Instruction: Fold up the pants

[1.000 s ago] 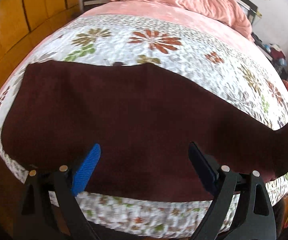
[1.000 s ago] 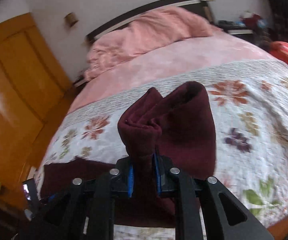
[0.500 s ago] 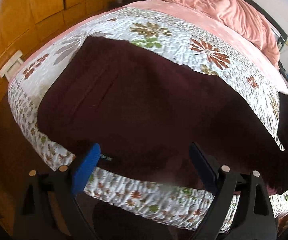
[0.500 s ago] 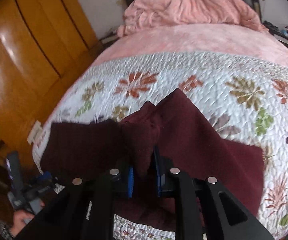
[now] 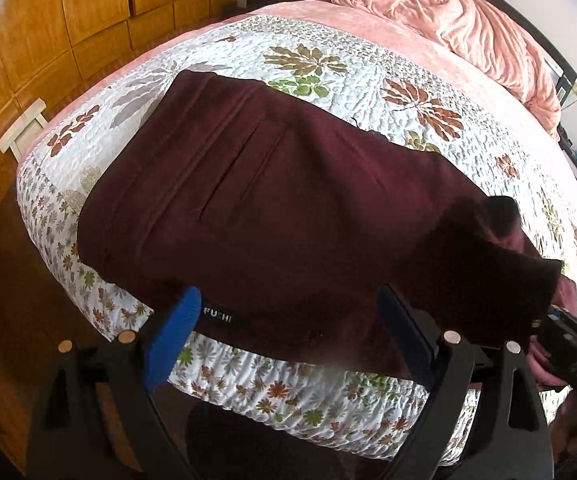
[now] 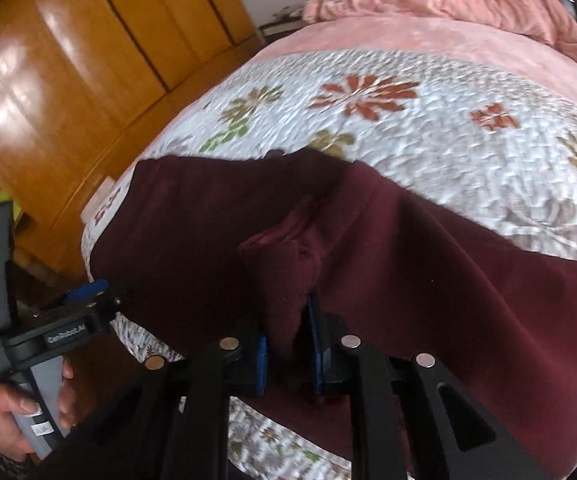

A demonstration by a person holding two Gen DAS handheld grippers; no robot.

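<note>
Pants point(image 5: 288, 208) hem overhanging quilt point(image 5: 328, 396) edge

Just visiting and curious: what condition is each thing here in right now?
Pants: maroon, spread across the quilt, one end doubled back.
Right gripper: fingers shut on a bunch of the pants.
Left gripper: fingers open, holding nothing.
Floral quilt: laid flat.
Pink blanket: crumpled at the headboard.

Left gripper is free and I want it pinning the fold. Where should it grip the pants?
Take the pants at the near waistband edge by the small label, coming down from the bed's near side. That edge lies flat, right between the open left gripper fingers.
</note>
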